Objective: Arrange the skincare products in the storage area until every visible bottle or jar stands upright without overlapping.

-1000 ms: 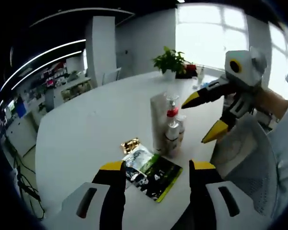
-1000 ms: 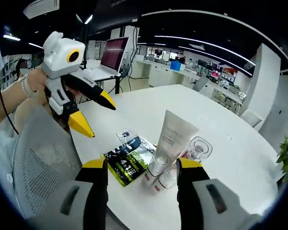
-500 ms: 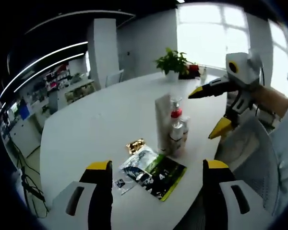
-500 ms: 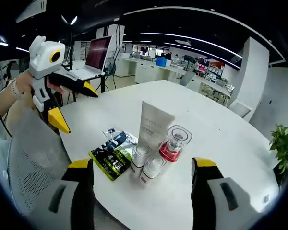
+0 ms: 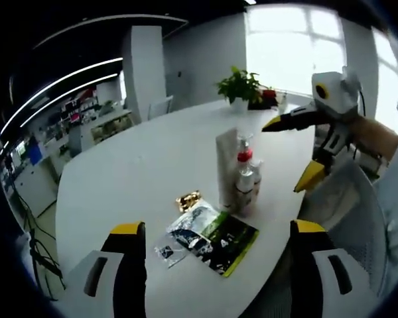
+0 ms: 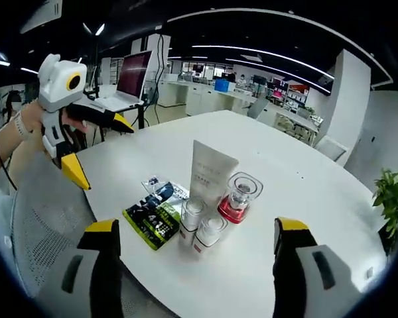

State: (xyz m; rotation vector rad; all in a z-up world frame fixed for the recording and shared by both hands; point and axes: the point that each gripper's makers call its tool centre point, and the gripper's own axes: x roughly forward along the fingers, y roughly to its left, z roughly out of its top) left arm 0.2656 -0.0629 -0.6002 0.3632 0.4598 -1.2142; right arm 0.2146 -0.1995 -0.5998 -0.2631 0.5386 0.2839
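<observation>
A cluster of skincare products stands upright near the white table's edge: a white tube (image 5: 226, 165) (image 6: 211, 173), a clear-capped pump bottle with a red collar (image 5: 243, 169) (image 6: 237, 195), and two small clear-capped bottles (image 6: 192, 217) (image 6: 208, 233). They stand close together; whether they touch is unclear. A dark green sachet (image 5: 216, 236) (image 6: 156, 215) lies flat beside them, with a small gold sachet (image 5: 188, 200) nearby. My left gripper (image 5: 218, 228) (image 6: 99, 150) is open and held in the air off the table edge. My right gripper (image 6: 195, 226) (image 5: 292, 151) is also open, with nothing in it.
The round white table (image 5: 132, 172) (image 6: 305, 192) stretches beyond the products. A potted plant (image 5: 237, 86) (image 6: 391, 199) stands at its far side. A grey mesh chair (image 6: 40, 225) (image 5: 345, 225) sits at the near edge. A laptop (image 6: 142, 76) rests on a desk behind.
Both views have pulled back from the products, which look smaller now. Each gripper's jaws stand wider apart than a second ago. The products and sachets have not moved.
</observation>
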